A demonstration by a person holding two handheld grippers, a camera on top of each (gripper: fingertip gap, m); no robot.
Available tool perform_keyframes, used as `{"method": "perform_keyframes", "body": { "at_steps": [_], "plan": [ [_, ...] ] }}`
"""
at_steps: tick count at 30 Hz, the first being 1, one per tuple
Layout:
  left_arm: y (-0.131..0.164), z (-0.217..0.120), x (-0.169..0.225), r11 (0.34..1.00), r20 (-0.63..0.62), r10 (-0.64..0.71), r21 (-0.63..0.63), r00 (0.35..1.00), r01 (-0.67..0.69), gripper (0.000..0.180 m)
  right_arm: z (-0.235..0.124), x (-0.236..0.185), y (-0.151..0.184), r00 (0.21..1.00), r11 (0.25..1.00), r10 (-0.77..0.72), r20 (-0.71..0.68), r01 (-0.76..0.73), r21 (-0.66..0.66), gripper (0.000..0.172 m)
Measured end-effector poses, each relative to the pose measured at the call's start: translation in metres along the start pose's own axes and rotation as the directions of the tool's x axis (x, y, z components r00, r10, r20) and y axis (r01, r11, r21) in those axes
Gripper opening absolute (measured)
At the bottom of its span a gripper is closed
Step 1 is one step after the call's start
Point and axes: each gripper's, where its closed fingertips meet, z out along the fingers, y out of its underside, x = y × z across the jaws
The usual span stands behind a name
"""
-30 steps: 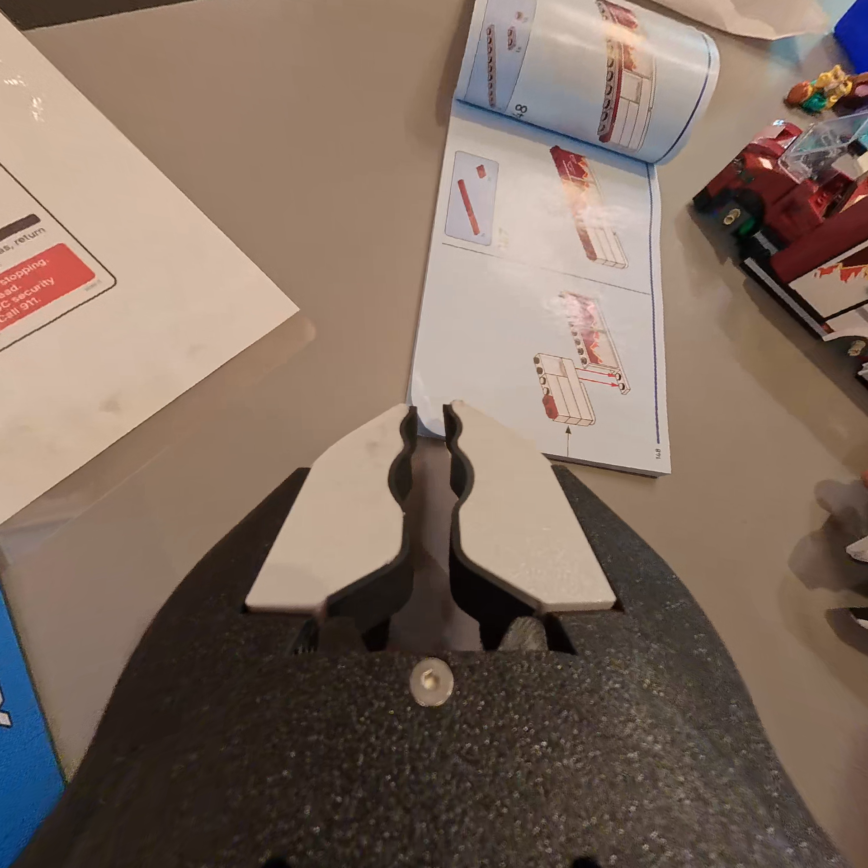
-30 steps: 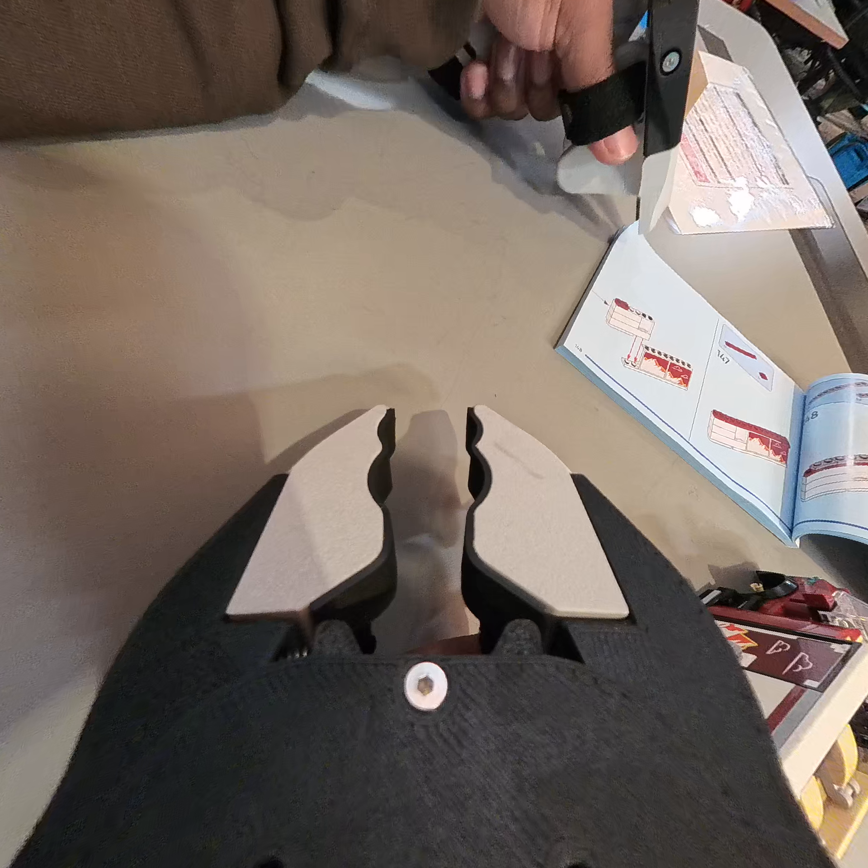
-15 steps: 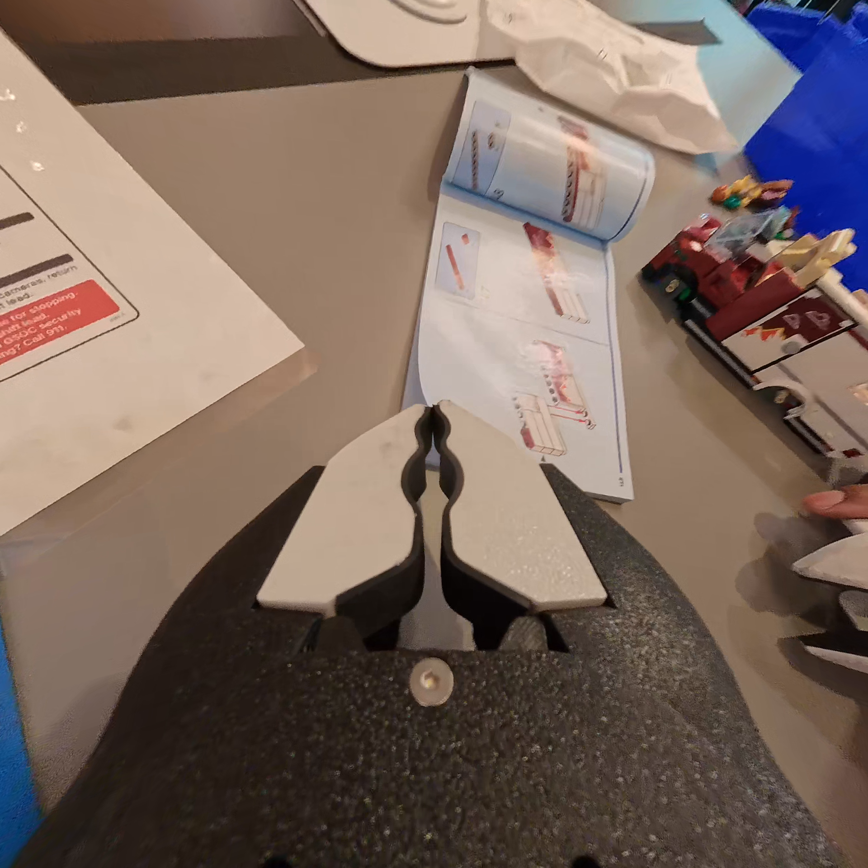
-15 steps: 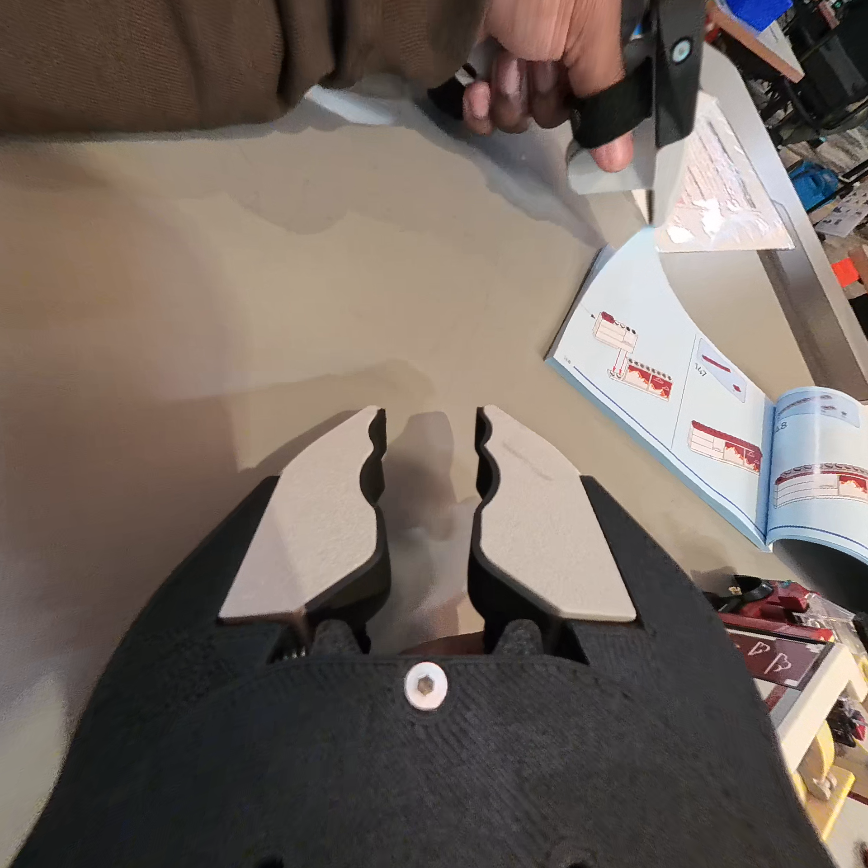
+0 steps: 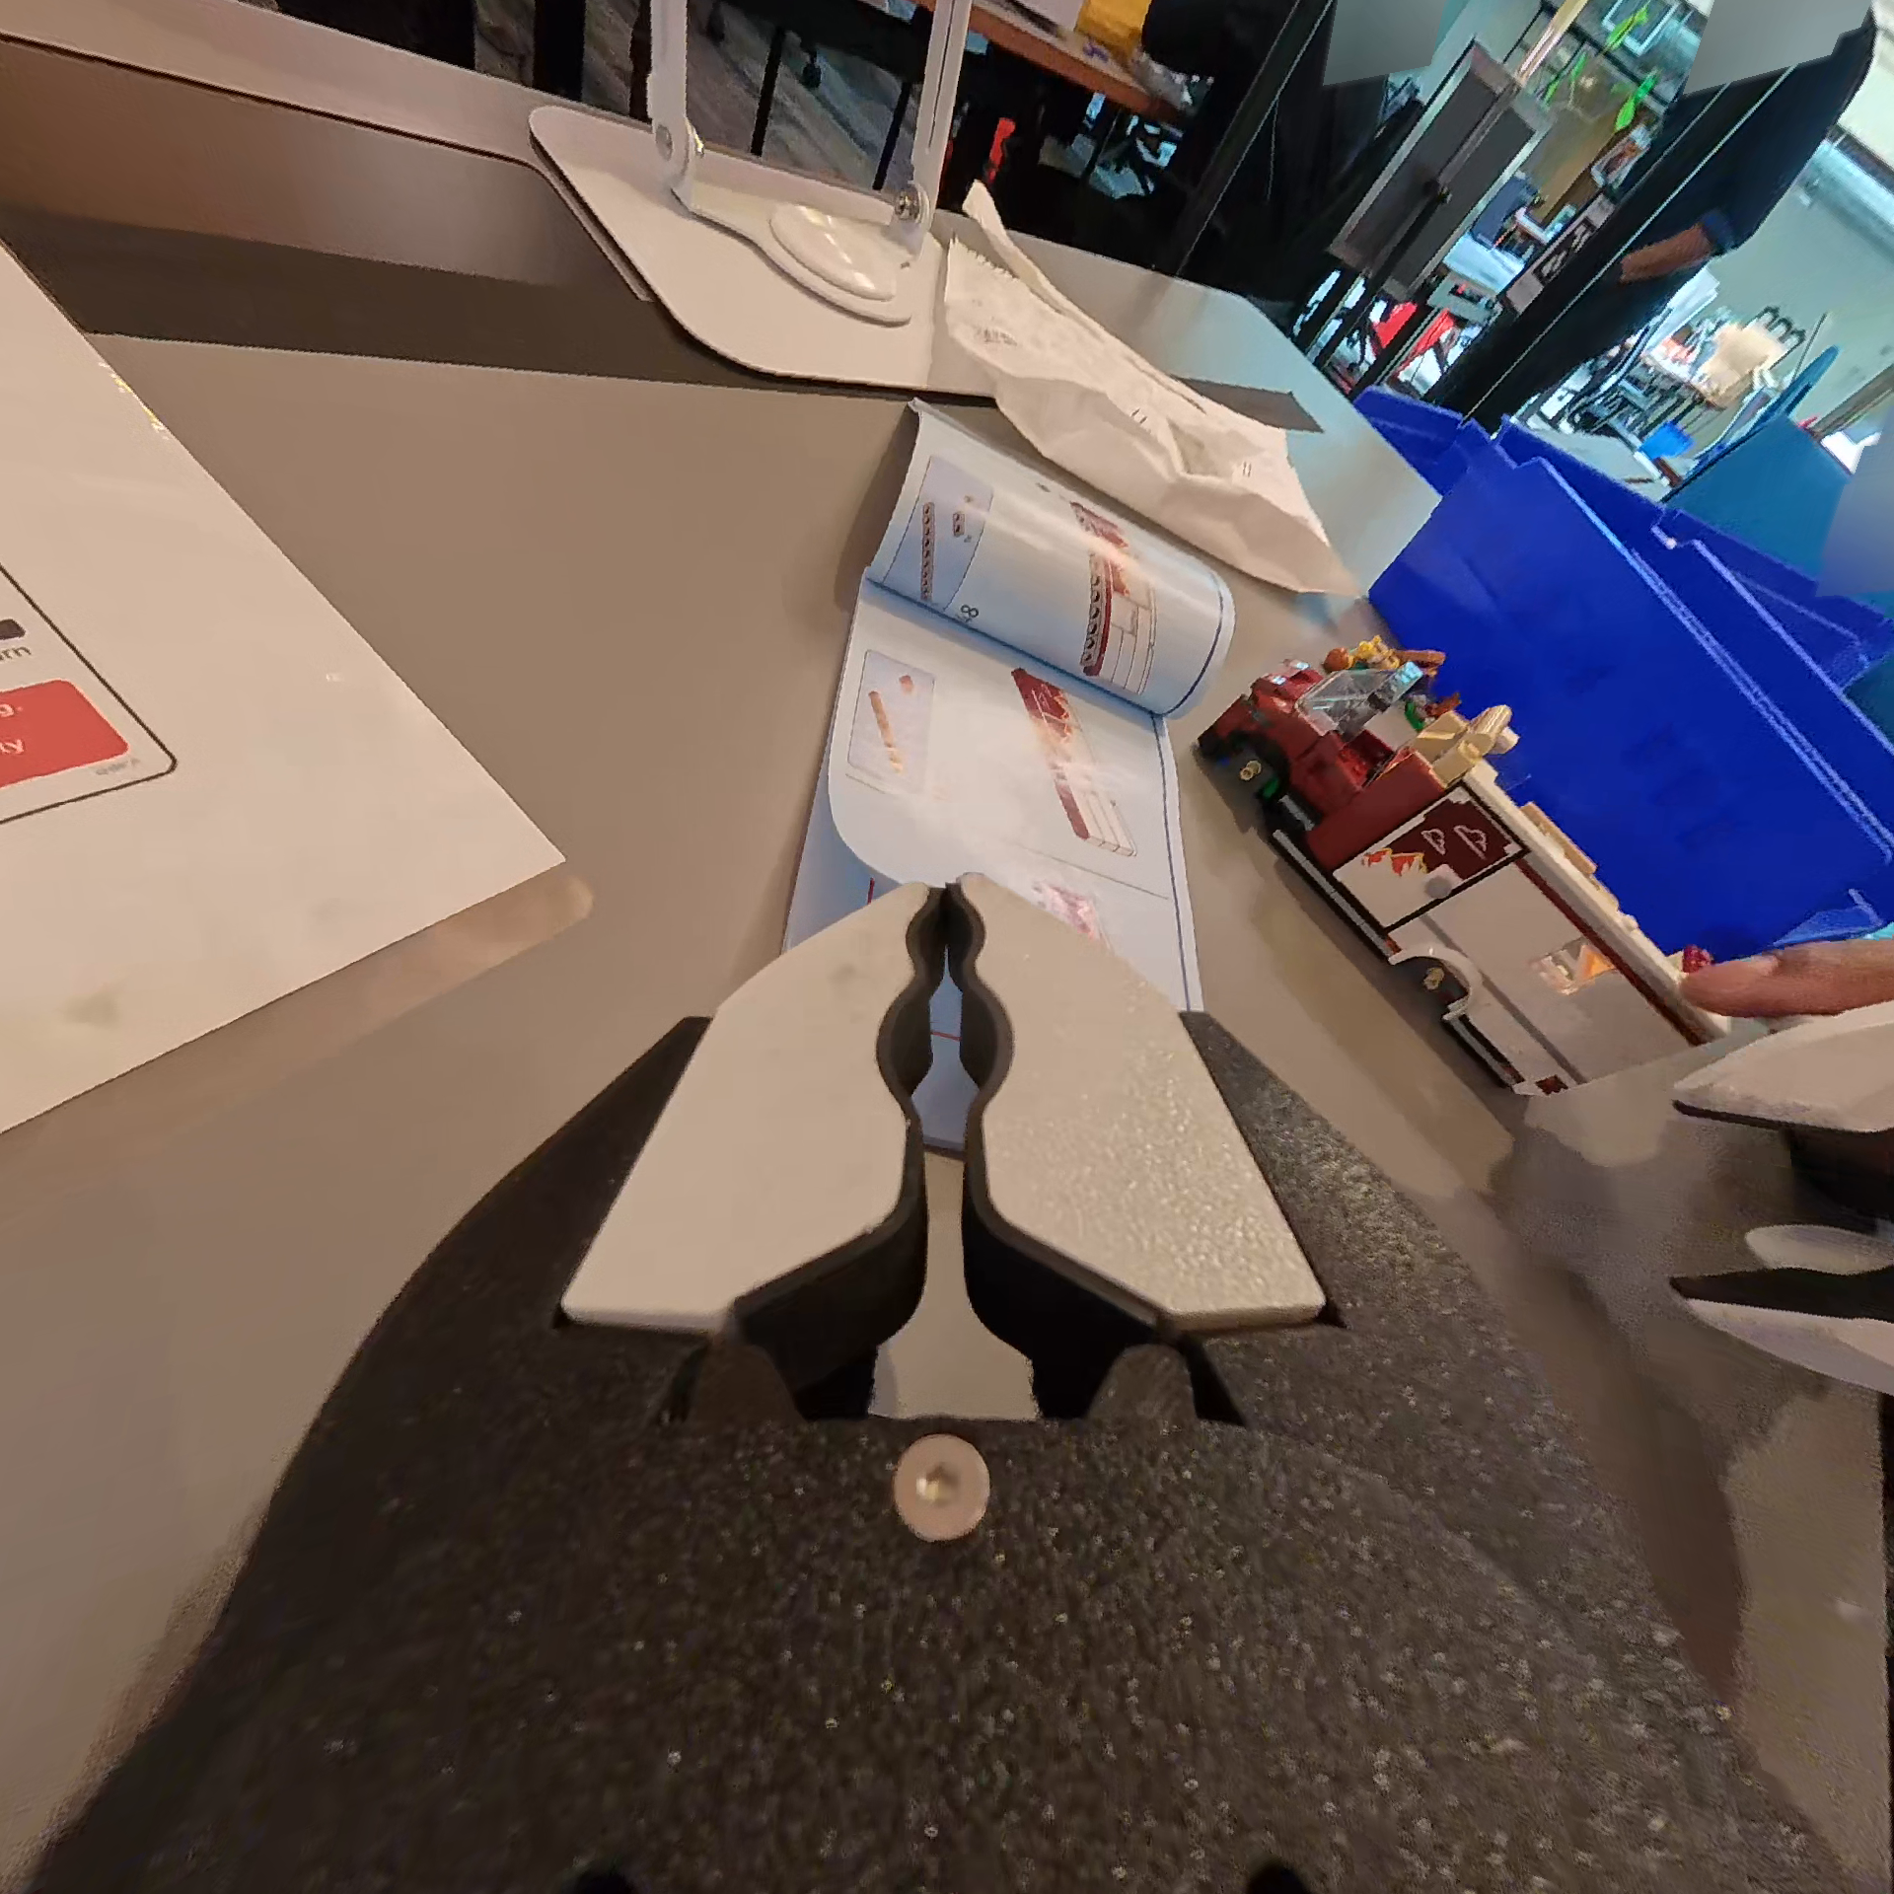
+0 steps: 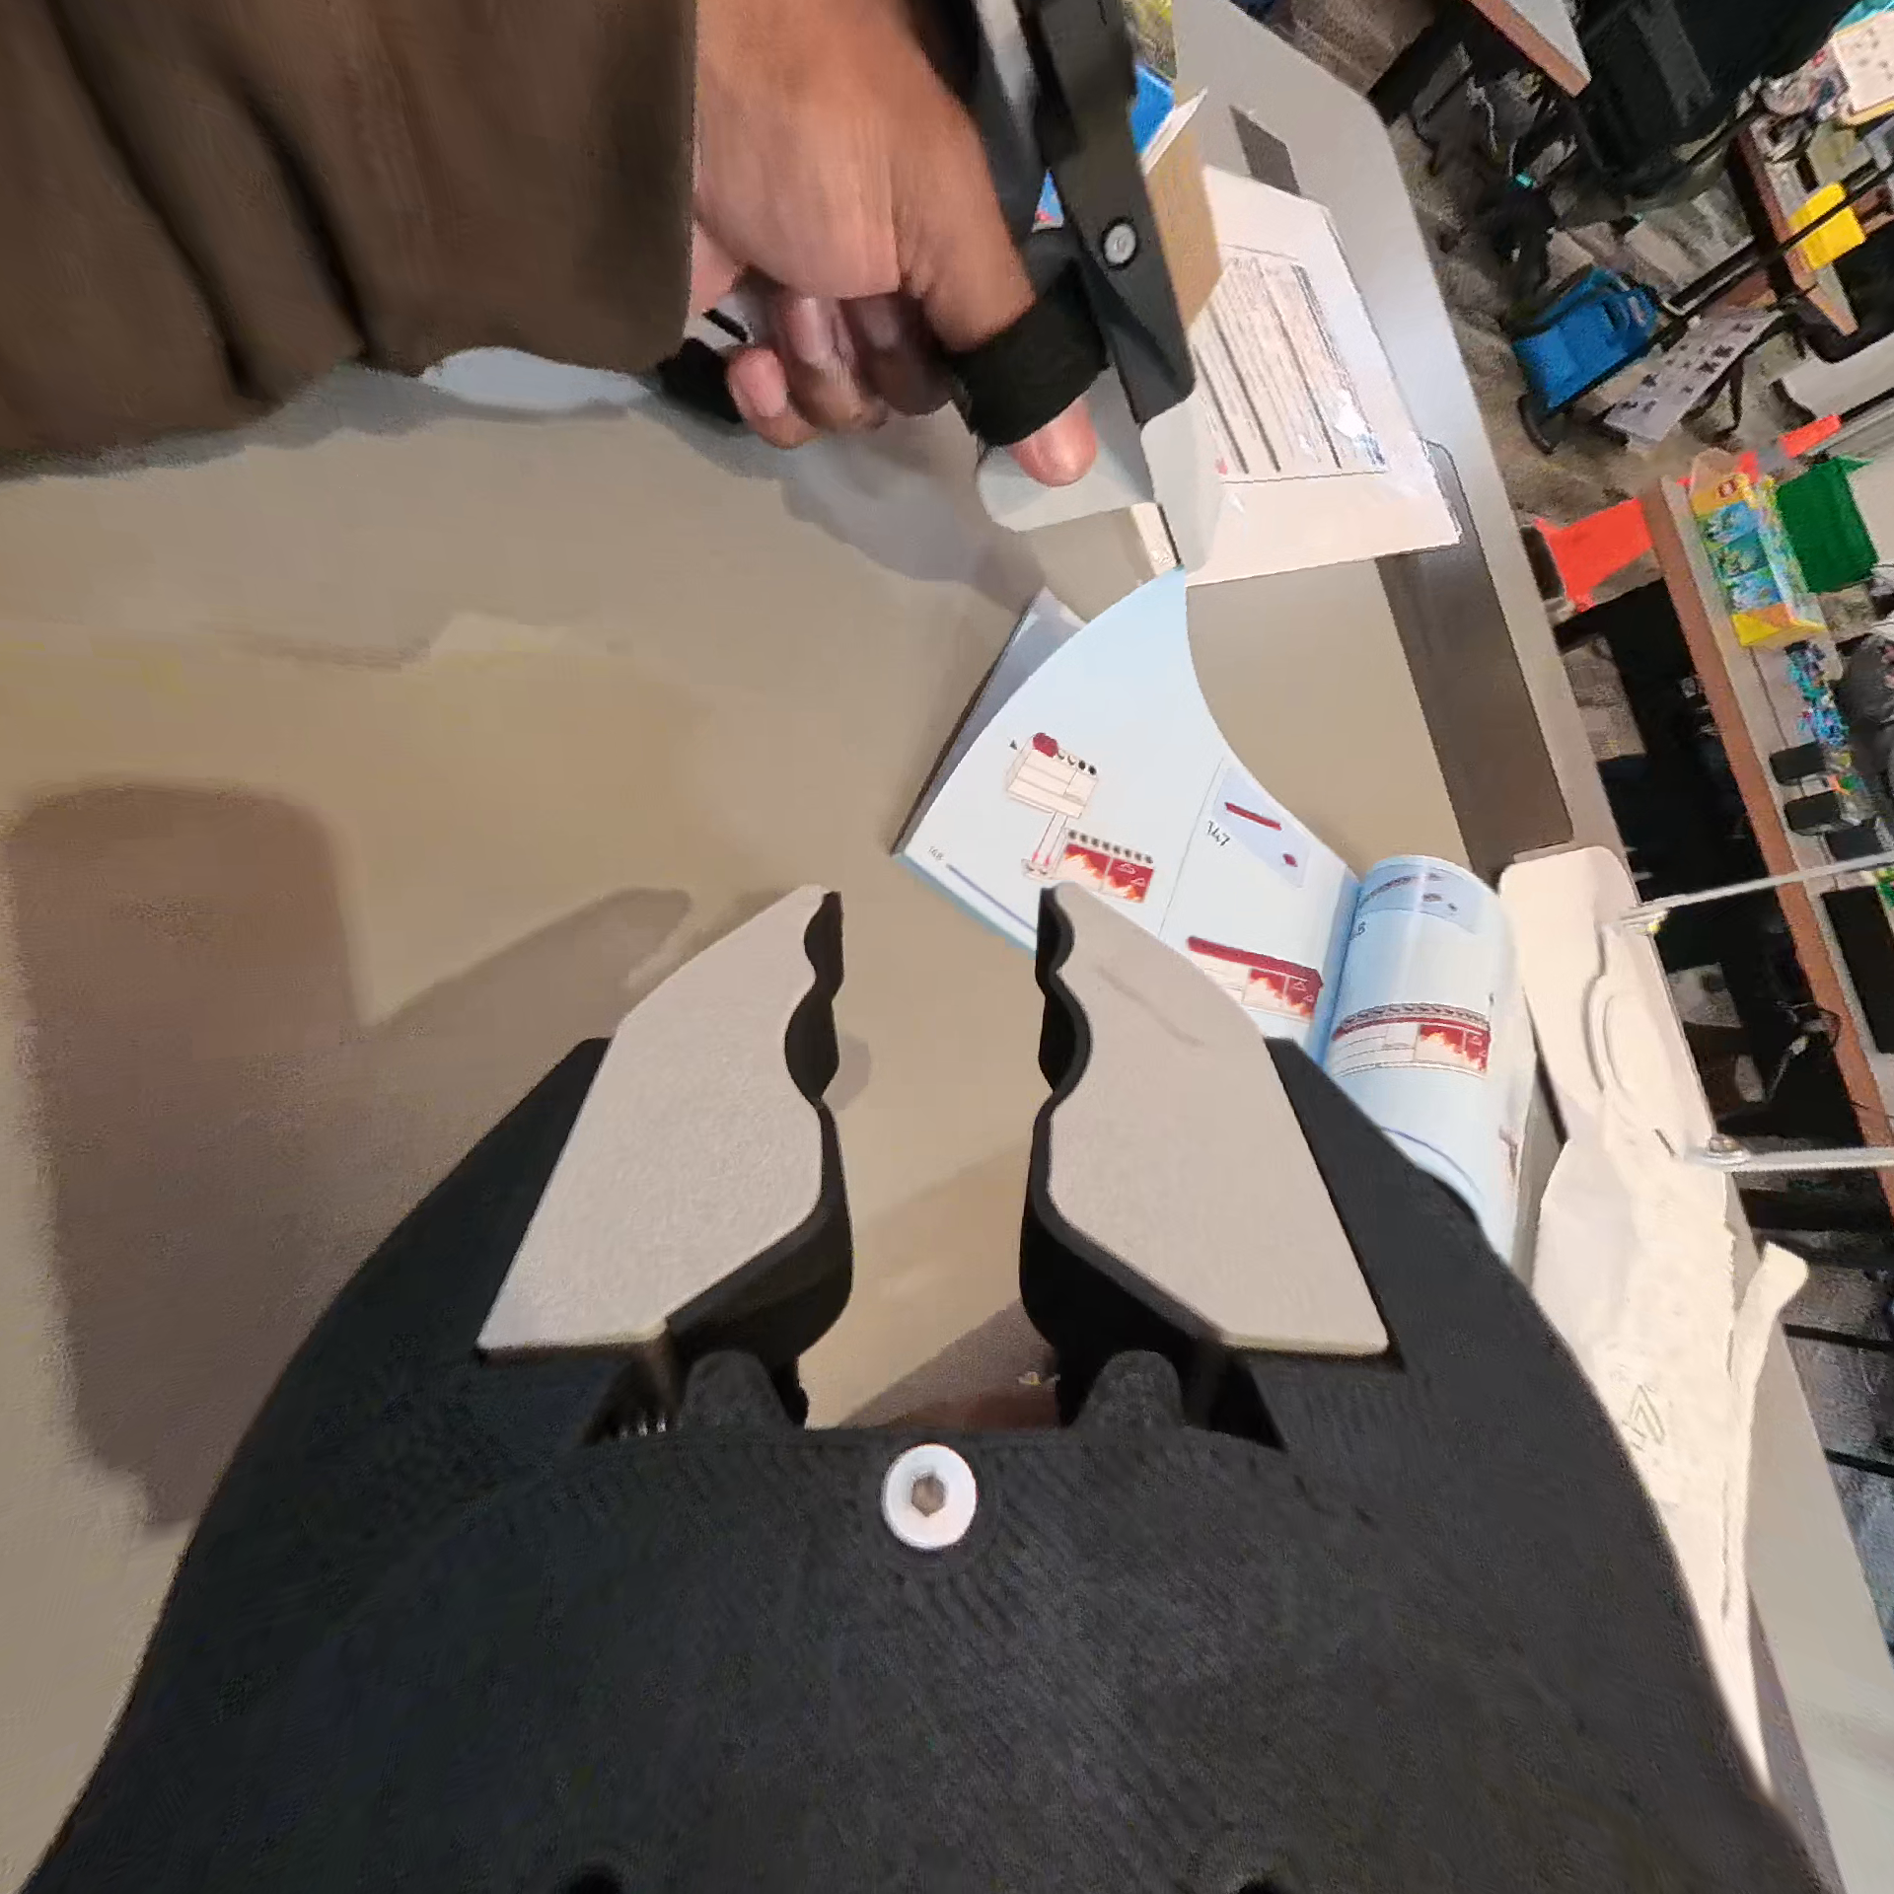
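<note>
An open light-blue instruction booklet (image 5: 1004, 779) lies on the grey table (image 5: 615, 574). My left gripper (image 5: 945, 897) is shut on the near corner of its top page. The right wrist view shows that page (image 6: 1127, 697) curling up from the booklet (image 6: 1261, 922) to the left gripper's fingertips (image 6: 1168, 512), held by a hand in a brown sleeve. My right gripper (image 6: 938, 907) is open and empty above bare table, just left of the booklet. It also shows at the right edge of the left wrist view (image 5: 1794, 1179).
A dark red and white brick truck (image 5: 1435, 851) stands right of the booklet, with blue bins (image 5: 1640, 717) behind it. Crumpled white paper (image 5: 1127, 410) and a white stand base (image 5: 779, 236) lie beyond. A laminated white sheet (image 5: 205, 717) lies at the left.
My left gripper closed on the booklet's page corner and rose, lifting the page into a curl. My right gripper opened a little wider and stayed empty.
</note>
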Motion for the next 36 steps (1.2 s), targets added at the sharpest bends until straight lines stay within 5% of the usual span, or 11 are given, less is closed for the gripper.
{"method": "perform_keyframes", "body": {
  "at_steps": [4, 15, 25, 36],
  "plan": [
    [-0.007, -0.002, 0.004, 0.998, -0.035, -0.040, 0.049, 0.999, 0.041, 0.000, 0.006, 0.017, -0.007, 1.000, 0.999, -0.012, 0.026, 0.013, -0.051, 0.036],
    [-0.016, -0.004, 0.008, 0.989, -0.083, -0.075, 0.121, 0.994, 0.085, 0.000, 0.076, 0.068, -0.004, 0.907, 0.940, 0.341, 0.245, -0.323, -0.113, 0.055],
    [0.009, 0.007, -0.011, 0.996, 0.086, 0.077, -0.060, 0.993, -0.072, 0.008, 0.083, 0.052, 0.038, 0.944, 0.977, 0.103, 0.312, -0.037, -0.211, 0.070],
    [0.011, 0.004, -0.017, 0.996, 0.113, 0.046, -0.080, 0.993, -0.037, 0.017, 0.061, 0.087, 0.107, 0.984, 0.900, 0.097, 0.148, -0.023, -0.435, 0.073]
  ]
}}
